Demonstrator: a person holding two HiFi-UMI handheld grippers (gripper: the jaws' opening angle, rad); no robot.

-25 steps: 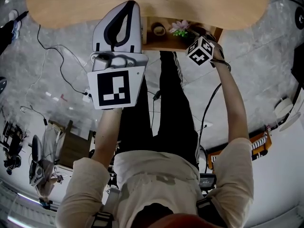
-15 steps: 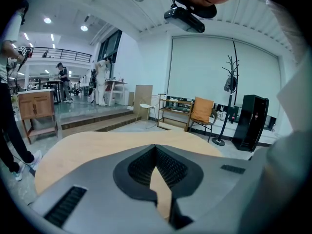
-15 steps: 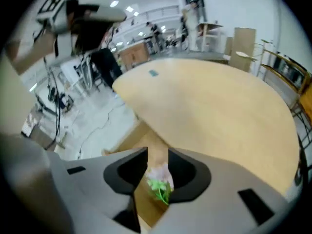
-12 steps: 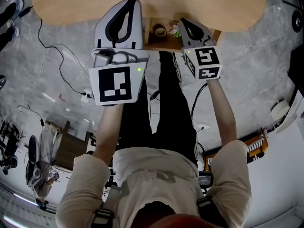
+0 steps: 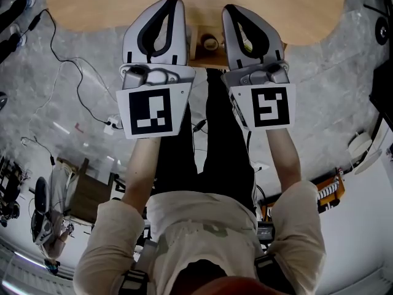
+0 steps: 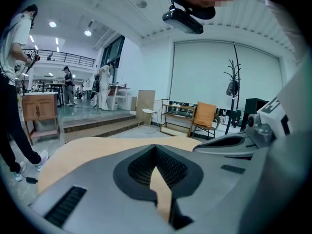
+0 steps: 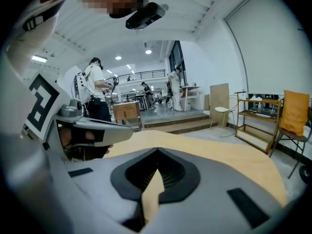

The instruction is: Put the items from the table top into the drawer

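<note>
Head view, with both gripper views. The left gripper point(image 5: 167, 5) and the right gripper point(image 5: 235, 11) are held side by side, close but apart, over the near edge of the wooden table top point(image 5: 92, 5), each with its square marker plate toward the camera.

Left gripper point(image 6: 156, 150): the jaws meet at the tips and nothing lies between them. The pale table surface point(image 6: 87, 152) shows through the narrow slit behind the tips.

Right gripper point(image 7: 157, 155): its jaws have just been closing and now stand together, tips touching, with nothing between them. The table point(image 7: 234, 165) lies bare ahead.

The open drawer point(image 5: 206, 60) shows under the table edge, in the gap between the two grippers. A roll of tape point(image 5: 209, 41) lies inside it. A small greenish patch point(image 5: 245, 42), seen through the right gripper's opening, is possibly a second item in the drawer, though too little shows to name it.

No loose item appears on the visible table top. Below are the person's dark trousers point(image 5: 227, 158) and a grey floor point(image 5: 73, 72) crossed by cables.
</note>
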